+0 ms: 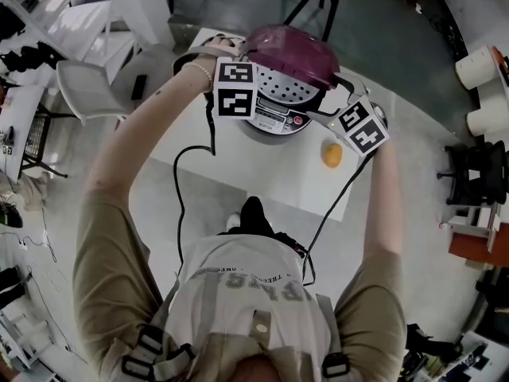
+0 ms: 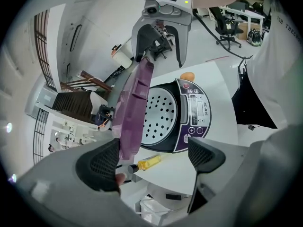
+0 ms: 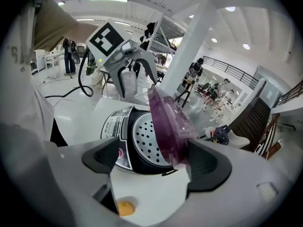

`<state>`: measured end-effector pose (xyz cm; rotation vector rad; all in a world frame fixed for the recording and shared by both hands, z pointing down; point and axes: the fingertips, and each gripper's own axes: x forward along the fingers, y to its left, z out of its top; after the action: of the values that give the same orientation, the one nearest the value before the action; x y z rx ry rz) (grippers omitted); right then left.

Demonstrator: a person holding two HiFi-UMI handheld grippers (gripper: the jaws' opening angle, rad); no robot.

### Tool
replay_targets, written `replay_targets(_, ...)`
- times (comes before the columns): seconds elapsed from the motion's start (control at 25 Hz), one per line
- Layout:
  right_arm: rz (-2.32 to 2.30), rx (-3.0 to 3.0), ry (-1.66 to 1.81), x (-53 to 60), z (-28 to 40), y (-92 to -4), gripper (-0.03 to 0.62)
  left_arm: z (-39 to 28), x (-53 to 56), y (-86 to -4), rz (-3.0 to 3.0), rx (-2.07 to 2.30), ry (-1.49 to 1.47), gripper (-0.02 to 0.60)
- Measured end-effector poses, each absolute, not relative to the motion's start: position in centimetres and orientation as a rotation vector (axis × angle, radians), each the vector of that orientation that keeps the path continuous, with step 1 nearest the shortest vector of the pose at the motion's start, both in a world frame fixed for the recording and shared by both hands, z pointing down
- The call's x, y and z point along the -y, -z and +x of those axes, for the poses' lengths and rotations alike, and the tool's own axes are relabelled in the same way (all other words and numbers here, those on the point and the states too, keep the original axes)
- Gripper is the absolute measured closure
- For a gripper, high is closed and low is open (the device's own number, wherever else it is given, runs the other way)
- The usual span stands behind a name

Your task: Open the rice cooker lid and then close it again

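White table [image 1: 270, 177] carries the rice cooker [image 1: 274, 118], and its purple lid [image 1: 290, 50] stands raised over the cooker's back, tilted, with the perforated inner plate exposed. My left gripper [image 2: 152, 149] and right gripper [image 3: 153, 154] flank the cooker's lid, both with jaws spread and clamping nothing. The lid rim lies by one jaw of each; contact unclear. Opening looks done, so closing is probably next: push from both sides evenly, follow the hinge arc, and press at the cooker's front until it latches, without sliding the cooker. Orange round thing [image 1: 332, 154] and a yellow-handled screwdriver [image 2: 149, 162] lie beside the cooker, clear of the lid's path.
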<state>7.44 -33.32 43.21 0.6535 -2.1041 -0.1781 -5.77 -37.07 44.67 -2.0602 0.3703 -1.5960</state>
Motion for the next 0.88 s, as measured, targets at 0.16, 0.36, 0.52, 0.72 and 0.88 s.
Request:
replay_targets(0.16,0.629,2.095,0.166,32.7,7.4,-44.0,0.149,-6.0,36.4,-45.5,-2.053,-0.354,1.608,0.114)
replay_targets(0.36,0.602,2.08,0.154,32.1,7.3,-44.8,0.149,-6.2,35.8,-46.4,-2.055,-0.334,1.626,0.114)
replay_targets(0.52,0.586,2.075,0.142,31.8,7.1,-45.6,0.149,-6.4,35.4,-47.2,-2.062,-0.32,1.637,0.114)
replay_targets(0.72,0.562,2.062,0.135,31.2,7.2,-46.5,0.15,-6.4,34.8,-48.1,-2.063,-0.308,1.648,0.114)
replay_targets(0.88,0.548,2.061,0.121,30.8,7.2,-47.1,0.15,-6.5,34.4,-48.8,-2.064,-0.299,1.661,0.114)
